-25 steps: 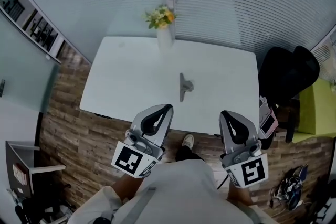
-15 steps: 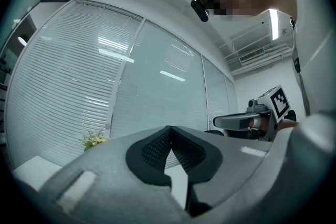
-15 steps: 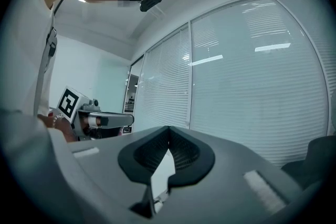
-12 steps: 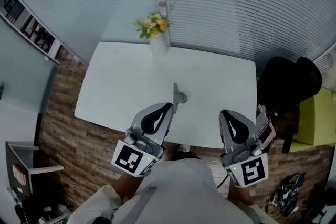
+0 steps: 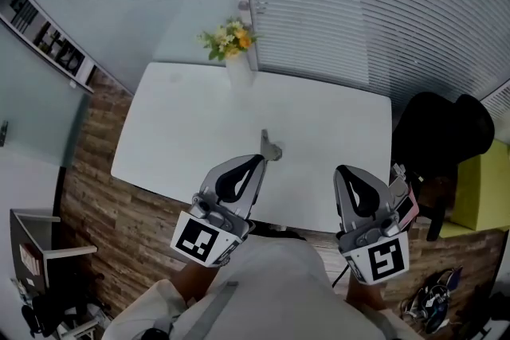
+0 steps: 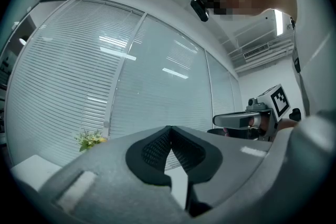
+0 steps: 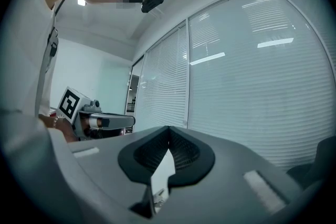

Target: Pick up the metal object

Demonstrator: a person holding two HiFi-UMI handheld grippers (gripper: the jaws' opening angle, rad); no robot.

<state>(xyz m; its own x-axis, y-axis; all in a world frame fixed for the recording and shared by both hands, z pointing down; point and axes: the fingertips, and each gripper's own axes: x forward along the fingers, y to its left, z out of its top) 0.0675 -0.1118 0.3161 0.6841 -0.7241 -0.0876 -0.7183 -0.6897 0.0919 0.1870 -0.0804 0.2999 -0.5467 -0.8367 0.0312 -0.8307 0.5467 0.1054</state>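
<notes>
Head view: one metal object lies centrally on one surface, with one flower vase at its far edge and two tongs above the near edge. Left gripper view: left tongs closed, empty. Right gripper view: right tongs likewise closed, empty.

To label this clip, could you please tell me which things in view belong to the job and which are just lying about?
Job: metal object; left gripper; right gripper, both shut and empty.
Lying about: vase of flowers; black chair.
</notes>
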